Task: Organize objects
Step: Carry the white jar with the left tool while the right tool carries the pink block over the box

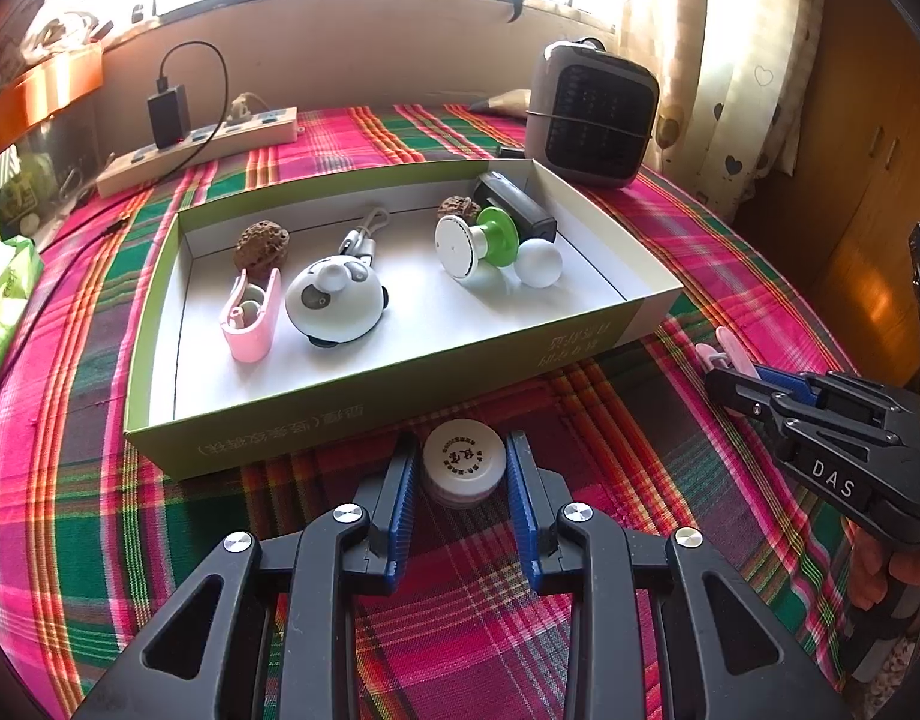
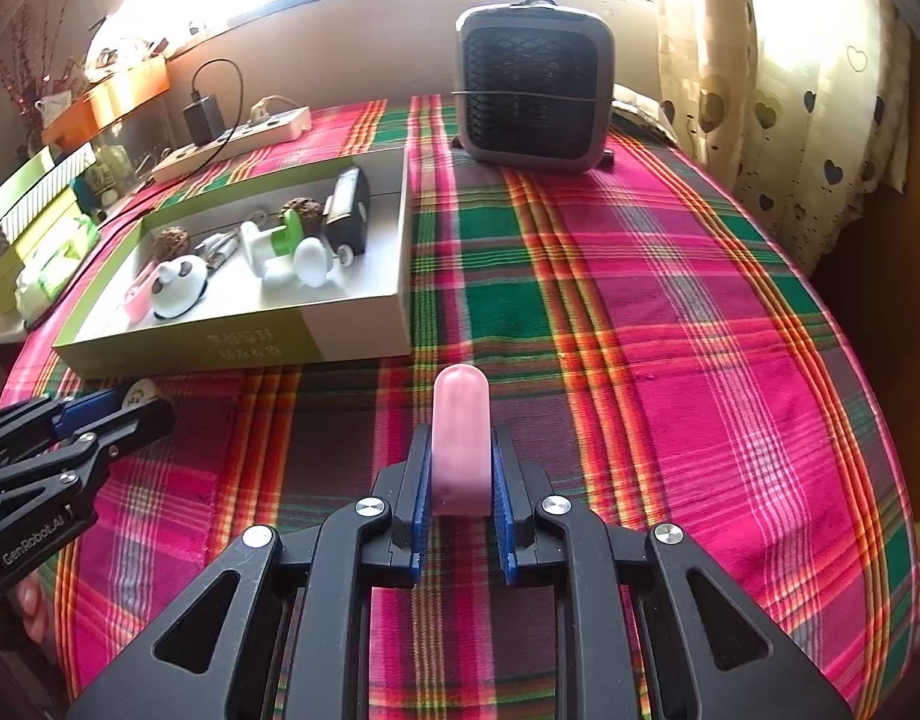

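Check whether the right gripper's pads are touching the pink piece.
Touching. In the right wrist view the right gripper has its blue pads pressed against both sides of the pink piece, with no gap showing.

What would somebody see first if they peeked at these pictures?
Probably the bright pink and green checked cloth covering the whole table. Next, the shallow green box in the middle, with a little panda toy and other small things inside. Close up, the left gripper has a small white jar between its fingers, and the right gripper holds a pink case.
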`<state>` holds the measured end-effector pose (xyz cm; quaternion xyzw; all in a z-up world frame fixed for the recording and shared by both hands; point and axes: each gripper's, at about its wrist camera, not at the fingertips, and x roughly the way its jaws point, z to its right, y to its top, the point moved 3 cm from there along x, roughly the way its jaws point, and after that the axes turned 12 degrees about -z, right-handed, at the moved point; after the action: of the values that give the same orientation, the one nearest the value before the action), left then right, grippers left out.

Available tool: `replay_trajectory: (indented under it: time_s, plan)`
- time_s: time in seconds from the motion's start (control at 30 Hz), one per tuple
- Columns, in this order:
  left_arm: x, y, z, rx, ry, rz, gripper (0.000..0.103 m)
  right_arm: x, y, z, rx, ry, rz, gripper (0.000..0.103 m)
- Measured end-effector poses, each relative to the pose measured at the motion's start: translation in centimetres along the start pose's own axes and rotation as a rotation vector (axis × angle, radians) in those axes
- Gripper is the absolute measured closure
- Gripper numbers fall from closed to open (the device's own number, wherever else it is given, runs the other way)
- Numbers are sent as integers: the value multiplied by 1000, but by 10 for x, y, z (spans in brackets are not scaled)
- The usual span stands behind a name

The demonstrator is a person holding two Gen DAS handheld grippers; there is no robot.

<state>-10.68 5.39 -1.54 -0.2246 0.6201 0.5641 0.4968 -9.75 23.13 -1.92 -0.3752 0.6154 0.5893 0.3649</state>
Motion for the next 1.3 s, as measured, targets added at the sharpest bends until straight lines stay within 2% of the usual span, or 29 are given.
replay_trajectory:
  time_s: [0.37, 0.7, 1.3]
  plan:
    - [-1, -1, 0, -6, -6, 6, 77, -4, 0, -10, -32, 30, 11, 84]
    - [-20, -2, -2, -23, -12, 41, 77, -16, 3, -22, -68, 60, 39, 84]
    - [-42, 27, -22, -58, 5, 94, 77, -31, 35, -49, -158, 126, 84, 84]
